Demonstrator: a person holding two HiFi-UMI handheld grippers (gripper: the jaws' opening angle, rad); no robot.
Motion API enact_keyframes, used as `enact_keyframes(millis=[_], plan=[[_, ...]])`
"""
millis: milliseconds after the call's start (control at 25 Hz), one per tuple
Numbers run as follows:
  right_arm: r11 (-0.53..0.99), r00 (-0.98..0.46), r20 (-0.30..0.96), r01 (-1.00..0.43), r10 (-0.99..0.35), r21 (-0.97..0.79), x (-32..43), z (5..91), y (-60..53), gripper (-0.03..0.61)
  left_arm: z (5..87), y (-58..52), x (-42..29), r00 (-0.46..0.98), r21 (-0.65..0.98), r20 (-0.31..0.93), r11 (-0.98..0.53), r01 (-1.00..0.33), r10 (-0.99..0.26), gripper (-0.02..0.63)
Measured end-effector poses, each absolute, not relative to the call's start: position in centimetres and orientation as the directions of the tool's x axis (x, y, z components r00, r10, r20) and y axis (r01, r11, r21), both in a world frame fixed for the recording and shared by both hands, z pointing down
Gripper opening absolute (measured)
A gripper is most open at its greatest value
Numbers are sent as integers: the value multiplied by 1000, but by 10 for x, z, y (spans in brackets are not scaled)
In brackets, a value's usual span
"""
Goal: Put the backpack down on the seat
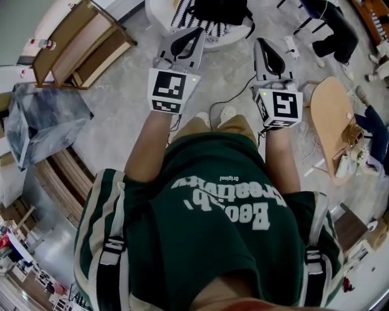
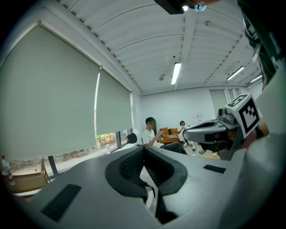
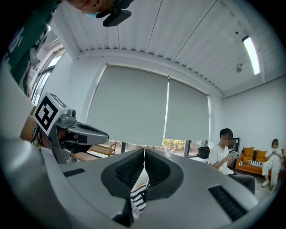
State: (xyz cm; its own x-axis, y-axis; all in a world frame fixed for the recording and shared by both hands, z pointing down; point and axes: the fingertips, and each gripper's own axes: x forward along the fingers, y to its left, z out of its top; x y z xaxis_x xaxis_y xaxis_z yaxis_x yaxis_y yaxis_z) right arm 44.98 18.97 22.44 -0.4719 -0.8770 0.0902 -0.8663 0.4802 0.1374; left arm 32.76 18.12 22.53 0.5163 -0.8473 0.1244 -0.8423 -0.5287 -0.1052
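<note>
**Both hand-held grippers closed and empty, short of the seat where the backpack lies.**
Lower frame, head view: the wearer's green shirt (image 1: 213, 212) with black shoulder straps (image 1: 112, 255). At mid-frame the forearms reach up the picture, and pale shoes (image 1: 226, 115) stand on the floor between them. The left gripper (image 1: 198, 30) and right gripper (image 1: 260, 41) run side by side. In each gripper view the ribbed pads meet with nothing between them. Black-and-white stripes show through the slot under the right pair. Top centre: the black backpack (image 1: 216, 11) rests on a white round seat (image 1: 157, 17) with a striped cover (image 1: 181, 18), just beyond the jaw tips. A wooden shelf unit (image 1: 79, 42) stands upper left and an oval wooden board (image 1: 331, 121) lies at right. Farthest back, in the right gripper view, a seated person (image 3: 222, 154) and an orange sofa (image 3: 250, 161).
</note>
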Motion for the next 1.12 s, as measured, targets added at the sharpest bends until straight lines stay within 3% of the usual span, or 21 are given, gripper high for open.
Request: enact_keyframes(millis=[1120], plan=[[467, -460, 91, -851, -883, 238, 438, 211, 224, 34, 205, 213, 337, 573, -111, 97, -581, -806, -814, 17]])
